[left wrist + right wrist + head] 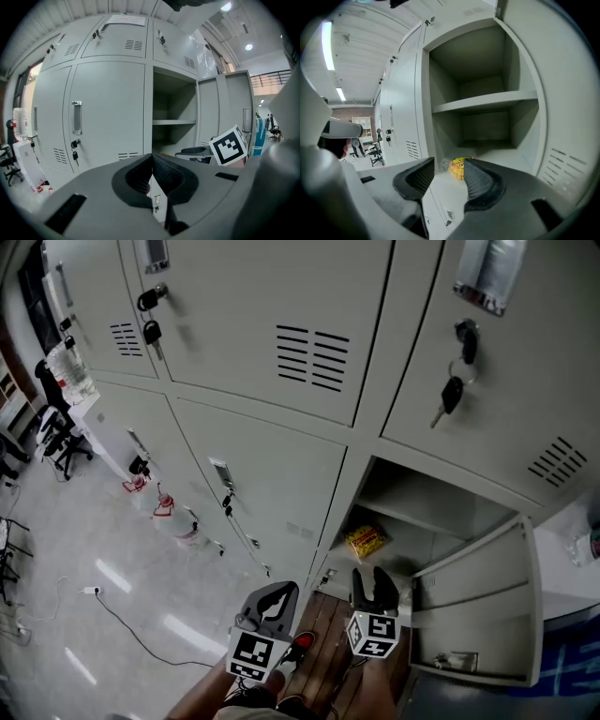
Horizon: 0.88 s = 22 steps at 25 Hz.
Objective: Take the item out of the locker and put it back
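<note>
A yellow snack packet (366,541) lies on the floor of the open lower locker (441,512), below its shelf. In the right gripper view the packet (457,168) shows deep between the jaws, well beyond them and untouched. My right gripper (373,576) (449,171) is open and empty, just outside the locker's mouth. My left gripper (279,594) (152,161) is shut on nothing, held to the left in front of the closed neighbouring door. The locker's door (478,606) stands swung out to the right.
Keys (450,395) hang from the upper locker doors. Plastic bottles (173,517) stand on the floor by the lower lockers at the left, with office chairs (56,437) farther off. A cable (122,624) runs across the floor. A brown wooden board (323,634) lies under the grippers.
</note>
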Each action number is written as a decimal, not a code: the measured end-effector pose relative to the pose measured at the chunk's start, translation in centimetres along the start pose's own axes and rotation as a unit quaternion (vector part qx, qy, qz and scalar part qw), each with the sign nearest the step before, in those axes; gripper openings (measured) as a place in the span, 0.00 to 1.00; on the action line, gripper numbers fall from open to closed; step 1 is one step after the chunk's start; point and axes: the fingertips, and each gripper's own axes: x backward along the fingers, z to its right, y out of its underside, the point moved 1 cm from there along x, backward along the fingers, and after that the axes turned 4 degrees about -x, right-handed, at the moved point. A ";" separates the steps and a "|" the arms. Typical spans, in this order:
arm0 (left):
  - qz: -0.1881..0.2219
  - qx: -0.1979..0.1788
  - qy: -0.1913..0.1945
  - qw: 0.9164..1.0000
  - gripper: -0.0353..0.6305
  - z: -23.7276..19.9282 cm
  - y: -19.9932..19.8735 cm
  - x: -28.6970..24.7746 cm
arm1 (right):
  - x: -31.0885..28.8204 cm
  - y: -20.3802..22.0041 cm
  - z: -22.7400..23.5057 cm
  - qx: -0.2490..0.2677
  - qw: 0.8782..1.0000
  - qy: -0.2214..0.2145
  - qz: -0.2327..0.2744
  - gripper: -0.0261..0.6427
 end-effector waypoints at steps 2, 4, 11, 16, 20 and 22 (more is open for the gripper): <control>0.009 -0.003 0.005 1.000 0.09 0.7 -0.9 0.7 | 1.6 -1.1 -0.1 0.001 1.000 0.002 0.009 0.33; 0.018 -0.007 0.010 1.000 0.09 1.4 -1.9 1.4 | 3.4 -2.3 -0.3 0.004 1.000 0.002 0.020 0.33; 0.056 -0.031 0.030 0.998 0.09 4.3 -5.3 4.1 | 10.6 -6.7 -0.2 0.014 0.997 0.017 0.070 0.30; 0.078 -0.043 0.043 0.995 0.09 6.8 -7.1 6.8 | 16.5 -8.6 -0.5 0.023 0.994 0.039 0.102 0.25; 0.089 -0.053 0.058 0.993 0.09 9.0 -7.7 9.0 | 21.0 -9.2 -1.1 0.038 0.990 0.053 0.121 0.20; 0.092 -0.055 0.064 0.992 0.09 10.0 -7.7 9.9 | 22.9 -9.2 -1.4 0.043 0.989 0.059 0.129 0.18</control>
